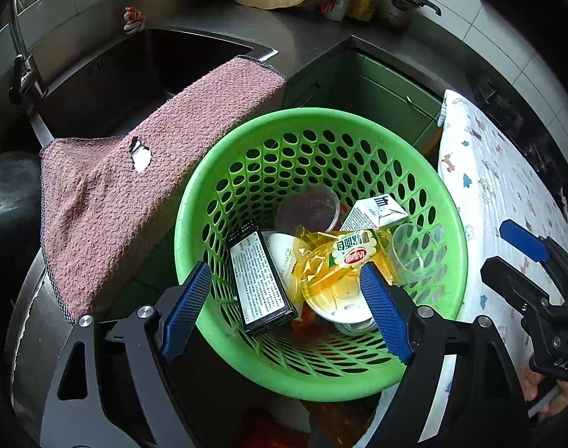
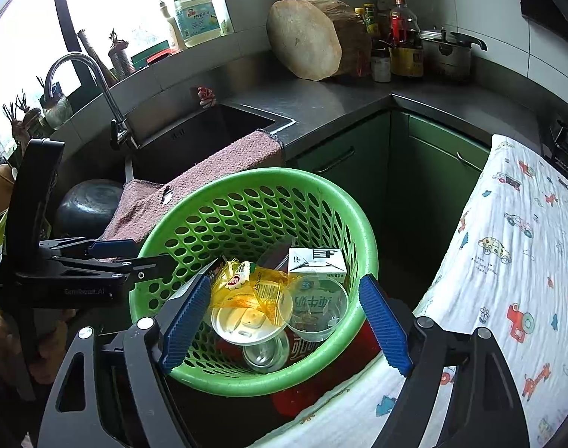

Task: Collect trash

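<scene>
A green perforated basket (image 1: 321,115) (image 2: 254,175) holds the trash: a black box (image 1: 259,280), a yellow snack wrapper (image 1: 343,257) (image 2: 246,283), a white carton (image 1: 373,211) (image 2: 315,259), a clear plastic cup (image 1: 414,254) (image 2: 317,310), a white lid (image 2: 242,323) and a drink can (image 2: 265,352). My left gripper (image 1: 284,272) hangs open over the basket's near side, nothing pressed between its blue pads. My right gripper (image 2: 285,283) is open above the wrapper and cup, also holding nothing. Each gripper shows from the side in the other's view, the right (image 1: 523,246) and the left (image 2: 112,254).
A pink towel (image 1: 134,205) (image 2: 209,175) drapes over the sink (image 1: 134,67) edge left of the basket. A cartoon-print cloth (image 1: 489,186) (image 2: 508,261) covers something on the right. Green cabinets (image 2: 396,156) stand behind; a chopping block (image 2: 306,37), bottles and a pot sit on the counter.
</scene>
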The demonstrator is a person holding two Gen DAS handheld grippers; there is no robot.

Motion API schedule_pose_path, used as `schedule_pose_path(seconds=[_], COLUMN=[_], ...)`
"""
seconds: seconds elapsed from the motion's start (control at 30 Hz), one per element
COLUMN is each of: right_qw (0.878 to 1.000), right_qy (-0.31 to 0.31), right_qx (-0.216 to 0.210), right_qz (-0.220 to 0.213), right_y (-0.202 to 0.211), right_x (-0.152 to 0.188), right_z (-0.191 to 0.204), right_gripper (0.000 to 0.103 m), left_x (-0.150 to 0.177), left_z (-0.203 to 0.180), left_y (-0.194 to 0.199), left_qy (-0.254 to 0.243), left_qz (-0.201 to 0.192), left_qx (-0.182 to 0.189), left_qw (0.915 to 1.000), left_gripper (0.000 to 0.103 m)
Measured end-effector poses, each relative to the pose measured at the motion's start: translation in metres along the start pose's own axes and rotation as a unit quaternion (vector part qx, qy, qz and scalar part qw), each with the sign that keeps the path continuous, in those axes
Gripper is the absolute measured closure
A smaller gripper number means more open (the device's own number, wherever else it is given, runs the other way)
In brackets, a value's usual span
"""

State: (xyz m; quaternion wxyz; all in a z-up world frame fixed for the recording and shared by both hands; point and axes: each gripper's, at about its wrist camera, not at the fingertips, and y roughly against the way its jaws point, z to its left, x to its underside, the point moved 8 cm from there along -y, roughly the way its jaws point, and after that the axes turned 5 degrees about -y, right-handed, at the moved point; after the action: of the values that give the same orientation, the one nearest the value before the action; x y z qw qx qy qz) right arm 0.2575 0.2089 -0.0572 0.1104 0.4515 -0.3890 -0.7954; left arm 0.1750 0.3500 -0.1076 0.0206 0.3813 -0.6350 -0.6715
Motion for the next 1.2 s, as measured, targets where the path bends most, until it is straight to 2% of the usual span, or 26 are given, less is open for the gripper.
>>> schedule_pose_path(seconds=[0.07,0.5,0.63,0.77,1.0,1.2], right_qw=[1.000,0.999,0.999,0.998,0.997,0.995], right_qy=[0.003,0.006,0.000,-0.007,-0.027,-0.048], right_qx=[0.001,0.036,0.045,0.058,0.068,0.083], right_qz=[-0.003,-0.020,-0.018,-0.016,-0.017,-0.026], right_y=[0.005,0.048,0.062,0.074,0.100,0.124], right_x=[0.002,0.029,0.042,0.056,0.081,0.103], right_z=[0.001,-0.005,-0.008,-0.012,-0.020,-0.030], right_gripper=[0.023,0.015,0.015,0.014,0.012,0.012], left_x=[0.001,0.018,0.026,0.034,0.051,0.066], left_z=[-0.001,-0.020,-0.030,-0.037,-0.048,-0.070], left_y=[0.004,0.034,0.045,0.055,0.074,0.089], left_qy=[-0.003,-0.022,-0.029,-0.034,-0.040,-0.074], left_qz=[-0.005,-0.040,-0.056,-0.070,-0.098,-0.130], left_qx=[-0.006,-0.012,-0.015,-0.016,-0.031,-0.052], left_qw=[1.0000,0.9989,0.9979,0.9969,0.9939,0.9874], left_gripper=[0.019,0.017,0.010,0.009,0.005,0.005])
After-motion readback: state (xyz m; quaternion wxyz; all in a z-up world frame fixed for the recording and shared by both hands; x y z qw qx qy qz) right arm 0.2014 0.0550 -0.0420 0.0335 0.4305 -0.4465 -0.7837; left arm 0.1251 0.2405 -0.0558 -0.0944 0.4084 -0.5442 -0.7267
